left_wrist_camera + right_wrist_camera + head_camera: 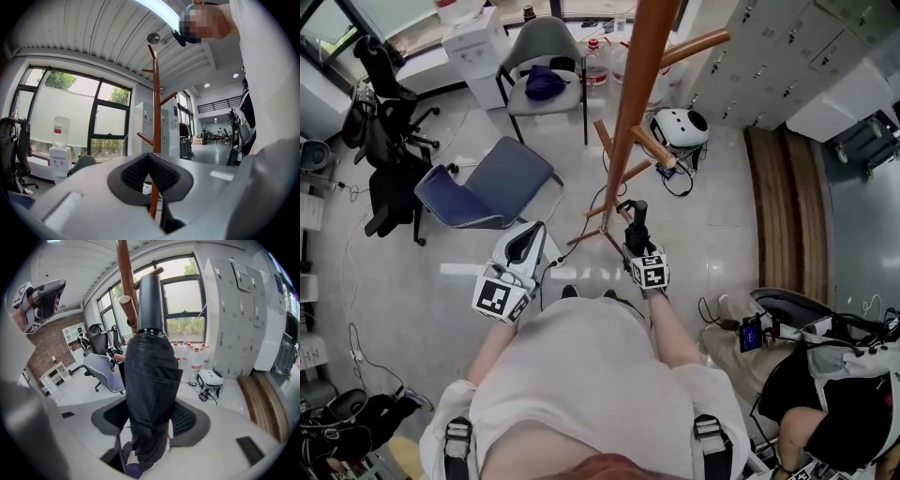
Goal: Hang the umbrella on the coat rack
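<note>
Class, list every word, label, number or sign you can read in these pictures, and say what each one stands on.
No text here can be read.
Red label on the water bottle: too blurred to read.
Small tags on the lockers: too small to read.
Marker cubes: black-and-white square patterns only, no words or numbers.

White short-sleeved shirt (591,375), 2 black shoulder straps (713,441). The left gripper (528,239) and right gripper (636,225): pale grey shells (84,206), black ribbed fingers (136,171), black-and-white marker cubes (500,298).
</note>
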`<state>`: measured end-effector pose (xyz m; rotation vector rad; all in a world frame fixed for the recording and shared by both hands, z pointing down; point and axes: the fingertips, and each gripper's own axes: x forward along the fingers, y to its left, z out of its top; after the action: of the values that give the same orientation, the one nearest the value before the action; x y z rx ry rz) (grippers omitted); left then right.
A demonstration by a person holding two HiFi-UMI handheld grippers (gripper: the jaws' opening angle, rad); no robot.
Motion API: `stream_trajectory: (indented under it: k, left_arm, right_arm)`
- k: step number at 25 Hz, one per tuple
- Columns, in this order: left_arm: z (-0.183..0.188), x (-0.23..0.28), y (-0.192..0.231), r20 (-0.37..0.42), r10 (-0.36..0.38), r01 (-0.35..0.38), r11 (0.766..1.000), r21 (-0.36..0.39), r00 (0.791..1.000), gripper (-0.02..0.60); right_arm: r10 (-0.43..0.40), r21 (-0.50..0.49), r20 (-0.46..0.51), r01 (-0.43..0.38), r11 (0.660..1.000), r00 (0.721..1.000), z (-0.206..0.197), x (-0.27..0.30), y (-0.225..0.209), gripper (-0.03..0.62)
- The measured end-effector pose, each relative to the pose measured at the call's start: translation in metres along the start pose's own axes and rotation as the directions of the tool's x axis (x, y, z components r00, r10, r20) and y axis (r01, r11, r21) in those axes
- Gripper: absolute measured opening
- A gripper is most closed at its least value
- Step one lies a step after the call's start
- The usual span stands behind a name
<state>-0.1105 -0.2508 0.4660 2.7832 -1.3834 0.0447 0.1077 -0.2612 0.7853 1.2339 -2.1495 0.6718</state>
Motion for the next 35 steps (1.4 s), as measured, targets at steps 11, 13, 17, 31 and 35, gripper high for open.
stream_trajectory:
  k: [11,13,17,31,35]
  left_arm:
    - [-0.005,0.000,0.003,-0.007,0.015,-0.015,1.000,-0.003,1.000,0.011]
    - [-0.007,-0.001,0.003,-0.009,0.012,-0.012,1.000,-0.005,1.000,0.011]
    - [-0.007,0.001,0.001,-0.012,0.006,-0.006,1.000,-0.010,1.000,0.011]
    - [-0.026,-0.011,-0.014,-0.066,-0.048,0.048,0.999,-0.011,0.997,0.011]
    - [-0.034,-0.015,-0.012,-0.098,-0.053,0.052,0.999,-0.010,0.994,0.011]
  right_arm:
    - [0.020,0.025,-0.060,-0.018,1.000,0.998,0.004,0.032,0.003,0.261]
    - [0.019,0.025,-0.069,-0.018,1.000,0.997,0.004,0.037,0.003,0.261]
    - [0.010,0.057,-0.089,-0.005,0.998,0.996,0.003,0.043,-0.004,0.261]
    - [-0.048,0.229,-0.180,0.089,0.969,0.983,-0.030,0.070,-0.009,0.261]
    - [-0.061,0.278,-0.199,0.117,0.953,0.978,-0.040,0.077,-0.008,0.259]
